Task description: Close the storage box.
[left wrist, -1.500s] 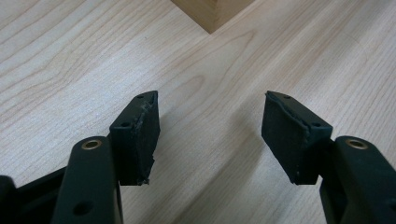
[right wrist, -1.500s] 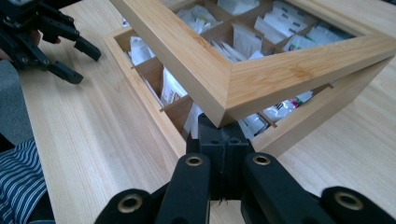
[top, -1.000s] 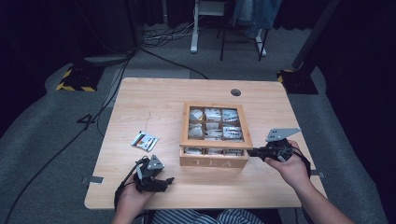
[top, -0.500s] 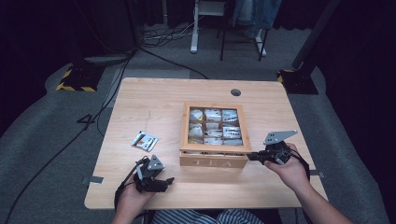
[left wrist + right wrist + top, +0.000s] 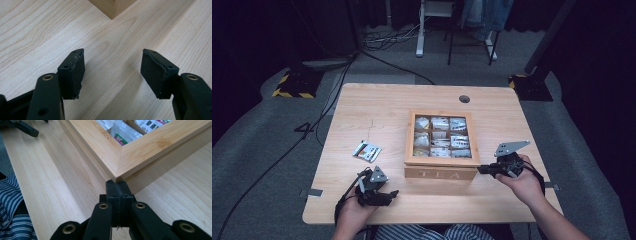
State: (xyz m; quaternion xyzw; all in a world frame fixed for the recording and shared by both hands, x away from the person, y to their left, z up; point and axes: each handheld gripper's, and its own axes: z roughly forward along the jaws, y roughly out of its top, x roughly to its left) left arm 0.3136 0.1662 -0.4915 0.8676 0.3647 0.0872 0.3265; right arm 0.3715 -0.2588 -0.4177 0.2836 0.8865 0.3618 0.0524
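Your right gripper (image 5: 117, 192), jaws pressed together and empty, noses the front right corner of the closed tea box (image 5: 440, 147) mid-tabletop, its lid yet unlifted, while your left gripper (image 5: 112, 72) rests agape near the front edge.

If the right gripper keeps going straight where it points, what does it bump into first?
Most likely the tea box. The right gripper, jaws shut, points at its near corner, right under the lid's edge, and already looks almost touching; depth is hard to judge.
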